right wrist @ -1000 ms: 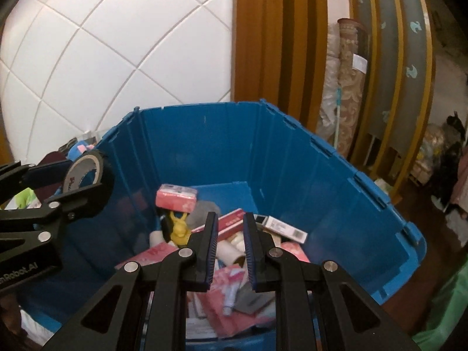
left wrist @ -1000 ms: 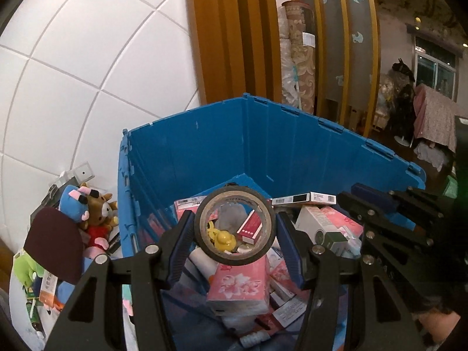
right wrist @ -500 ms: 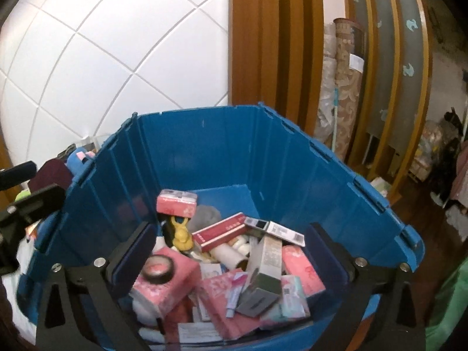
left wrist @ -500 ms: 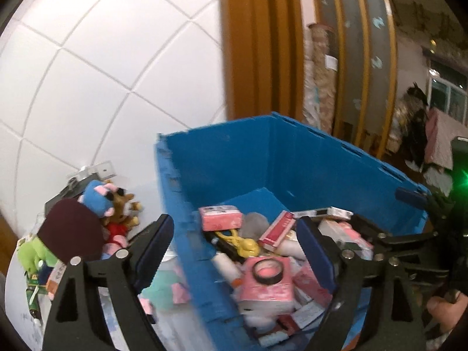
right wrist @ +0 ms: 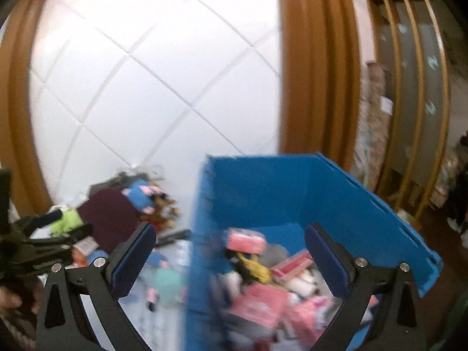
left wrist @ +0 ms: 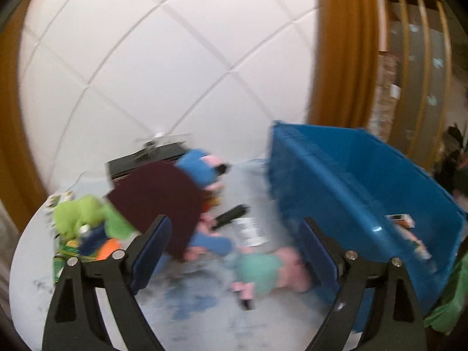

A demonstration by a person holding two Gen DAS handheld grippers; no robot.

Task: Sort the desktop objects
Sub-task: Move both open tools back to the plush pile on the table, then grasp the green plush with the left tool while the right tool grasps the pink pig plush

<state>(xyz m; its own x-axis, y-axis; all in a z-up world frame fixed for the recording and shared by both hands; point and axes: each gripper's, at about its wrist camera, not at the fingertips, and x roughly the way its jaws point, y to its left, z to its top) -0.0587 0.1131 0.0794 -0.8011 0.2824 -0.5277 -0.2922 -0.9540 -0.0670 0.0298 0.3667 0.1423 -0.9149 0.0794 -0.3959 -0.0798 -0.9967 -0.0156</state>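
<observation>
Looking out through both wrist cameras, I am seeing one blue crate (left wrist: 365,193) and taking it as my landmark. To the left of the crate, on the pale tabletop (left wrist: 204,307), I am counting one green plush (left wrist: 79,213), one dark maroon piece (left wrist: 158,196), one blue-and-pink plush (left wrist: 201,166) and one teal-and-pink soft toy (left wrist: 263,269) lying closest to the crate's near corner. A black box (left wrist: 140,163) is sitting behind the maroon piece. Everything is smearing with motion blur, so I am not making out the smaller items beside the crate. Inside the crate, the right view is showing me a heap of pink boxes (right wrist: 263,301), a yellow toy (right wrist: 257,266) and one small pink carton (right wrist: 245,239) on top, too blurred for a true count; its near wall is cut off by the frame.

My left gripper (left wrist: 234,251) is hanging over the table just left of the crate, jaws spread wide with nothing between them, having just been opening further. My right gripper (right wrist: 231,259) is straddling the crate's left wall, released and empty. The left tool (right wrist: 38,248) is also showing at the right view's left edge, far left of the crate, with a hand (right wrist: 17,301) cut off below it.
</observation>
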